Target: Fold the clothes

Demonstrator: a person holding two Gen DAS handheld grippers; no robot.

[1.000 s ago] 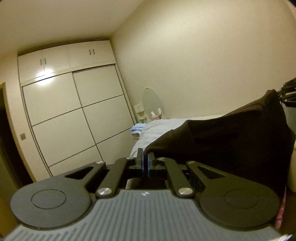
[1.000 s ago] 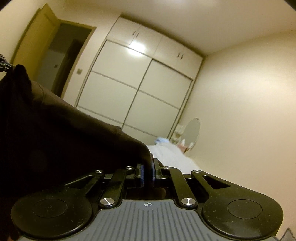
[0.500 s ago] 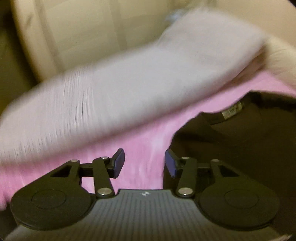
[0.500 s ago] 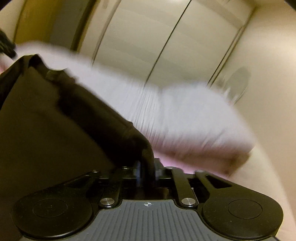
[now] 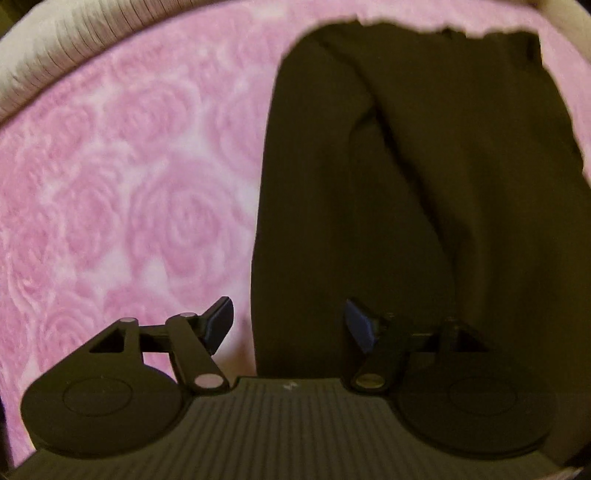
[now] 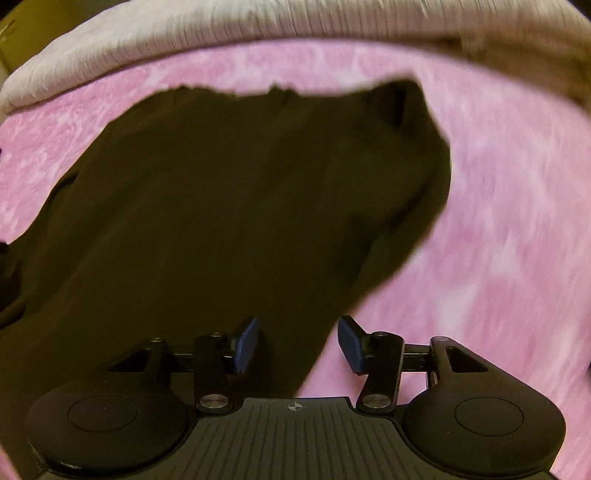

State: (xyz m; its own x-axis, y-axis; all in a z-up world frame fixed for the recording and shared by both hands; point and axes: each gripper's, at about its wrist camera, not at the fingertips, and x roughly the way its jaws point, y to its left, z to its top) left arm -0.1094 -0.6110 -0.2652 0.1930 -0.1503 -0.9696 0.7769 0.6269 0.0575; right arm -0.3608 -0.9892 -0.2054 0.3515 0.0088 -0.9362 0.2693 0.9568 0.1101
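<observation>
A dark brown garment (image 5: pixel 406 184) lies spread on a pink rose-patterned blanket (image 5: pixel 129 184). In the left wrist view my left gripper (image 5: pixel 290 325) is open and empty, straddling the garment's left edge near its near end. In the right wrist view the same garment (image 6: pixel 221 203) lies on the pink blanket (image 6: pixel 498 240). My right gripper (image 6: pixel 297 343) is open and empty, over the garment's near right edge. The right view is blurred by motion.
A pale grey ribbed cover (image 5: pixel 74 40) runs along the far edge of the blanket, also in the right wrist view (image 6: pixel 184 33). Bare pink blanket lies left of the garment and right of it.
Both grippers held the garment up in the air a second ago. They swung down to the bed; the left opened first, then the right, and the garment now lies flat.
</observation>
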